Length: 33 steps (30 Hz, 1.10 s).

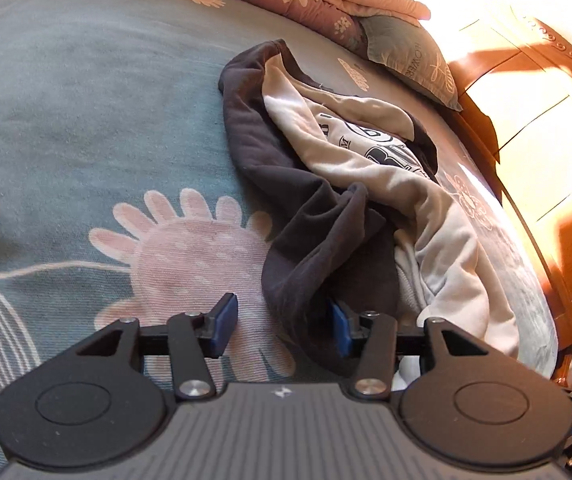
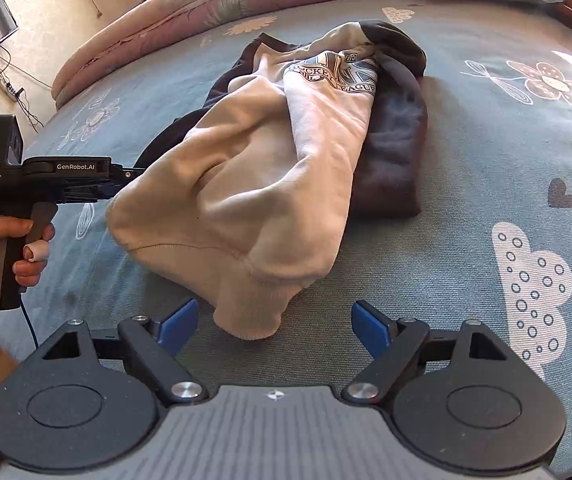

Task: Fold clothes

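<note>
blue floral bedspread (image 2: 466,168) covers the bed, with a crumpled cream and navy sweatshirt (image 2: 269,152) lying on it. left gripper (image 1: 281,330) has its jaws apart, a dark fold of the sweatshirt between them, not pinched. right gripper (image 2: 273,326) gapes wide just before the cream cuff, holding nothing

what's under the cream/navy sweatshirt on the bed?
Around the sweatshirt only the blue floral bedspread shows, so it appears to lie straight on it. Its dark sleeves are partly buried under the cream body. Whatever else the crumpled fabric covers cannot be seen.
</note>
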{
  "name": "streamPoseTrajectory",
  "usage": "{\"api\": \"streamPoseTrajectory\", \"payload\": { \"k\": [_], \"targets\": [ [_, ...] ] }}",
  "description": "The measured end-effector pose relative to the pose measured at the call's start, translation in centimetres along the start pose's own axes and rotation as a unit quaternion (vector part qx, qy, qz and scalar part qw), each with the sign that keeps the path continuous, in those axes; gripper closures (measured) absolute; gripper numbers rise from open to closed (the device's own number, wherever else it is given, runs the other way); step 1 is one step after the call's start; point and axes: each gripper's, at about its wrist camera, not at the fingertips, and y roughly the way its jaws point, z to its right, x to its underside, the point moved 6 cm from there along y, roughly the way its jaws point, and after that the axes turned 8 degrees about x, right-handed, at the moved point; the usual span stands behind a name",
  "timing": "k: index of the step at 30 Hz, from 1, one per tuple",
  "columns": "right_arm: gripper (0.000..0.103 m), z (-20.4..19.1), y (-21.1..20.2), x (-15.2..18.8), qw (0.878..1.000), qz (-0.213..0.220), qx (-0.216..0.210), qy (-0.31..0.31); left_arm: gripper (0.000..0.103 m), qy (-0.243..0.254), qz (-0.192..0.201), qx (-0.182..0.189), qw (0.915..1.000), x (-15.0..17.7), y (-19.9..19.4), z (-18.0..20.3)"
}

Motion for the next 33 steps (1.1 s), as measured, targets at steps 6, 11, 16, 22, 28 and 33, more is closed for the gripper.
{"api": "streamPoseTrajectory", "payload": {
  "k": [6,11,16,22,28,33],
  "targets": [
    [0.016,0.4,0.7,0.9,1.000,-0.015,0.007,0.007,0.044,0.053,0.033,-0.064,0.9960,-0.7,2.0,1.7],
    [0.015,0.1,0.6,1.3,1.000,-0.012,0.020,-0.009,0.054,0.180,0.014,-0.219,0.9588,-0.7,2.3,3.0],
    [0.013,0.1,0.4,1.3,0.999,-0.009,0.026,-0.016,0.054,0.206,0.031,-0.307,0.9284,-2.4,-1.3,1.0],
    [0.013,0.0,0.3,1.3,1.000,-0.005,0.021,-0.014,0.057,0.205,0.052,-0.391,0.8958,-5.8,-6.4,-2.6],
    [0.013,-0.3,0.5,1.5,1.000,-0.008,0.021,-0.020,0.055,0.196,0.076,-0.430,0.8781,-9.4,-10.3,-4.5],
    [0.013,-0.1,0.5,1.7,0.999,-0.010,0.024,-0.021,0.054,0.238,0.078,-0.436,0.8644,-10.9,-10.7,-3.3]
  ]
}}
